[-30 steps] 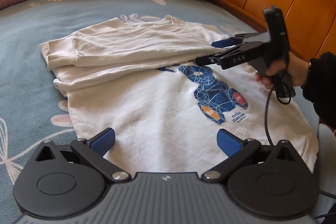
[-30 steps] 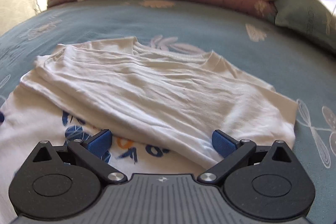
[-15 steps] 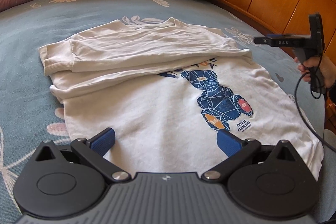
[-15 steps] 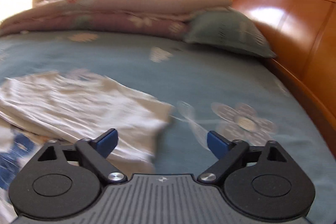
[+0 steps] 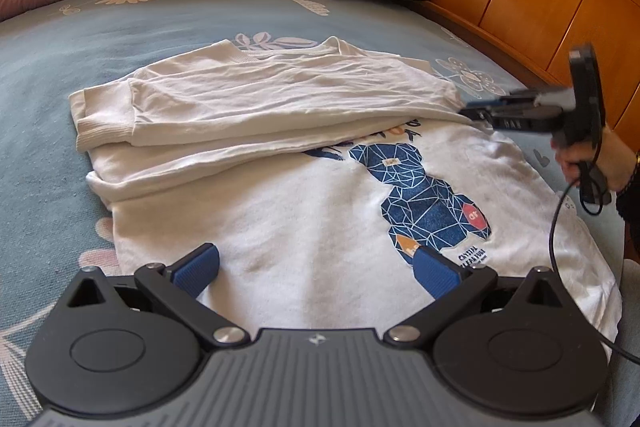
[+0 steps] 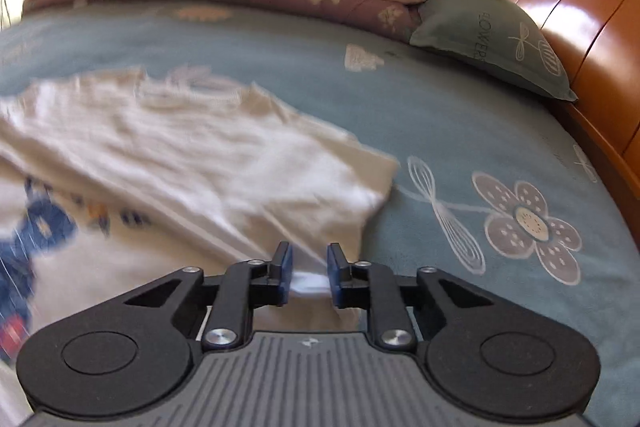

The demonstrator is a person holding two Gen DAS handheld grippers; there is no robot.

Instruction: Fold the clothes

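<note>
The white sweatshirt (image 5: 304, 211) lies face up on the bed (image 5: 168, 23), its sleeves already laid across the chest, which leaves a tidy rectangle to fold. The right gripper (image 6: 308, 269) is nearly closed with a bit of white fabric between its pads at the sweatshirt's shoulder edge, probably to lift it. The left gripper (image 5: 316, 267) hovers wide open and empty over the hem

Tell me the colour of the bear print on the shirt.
Mostly dark blue with pale lines, on the bear print; clearest in the left wrist view.
</note>
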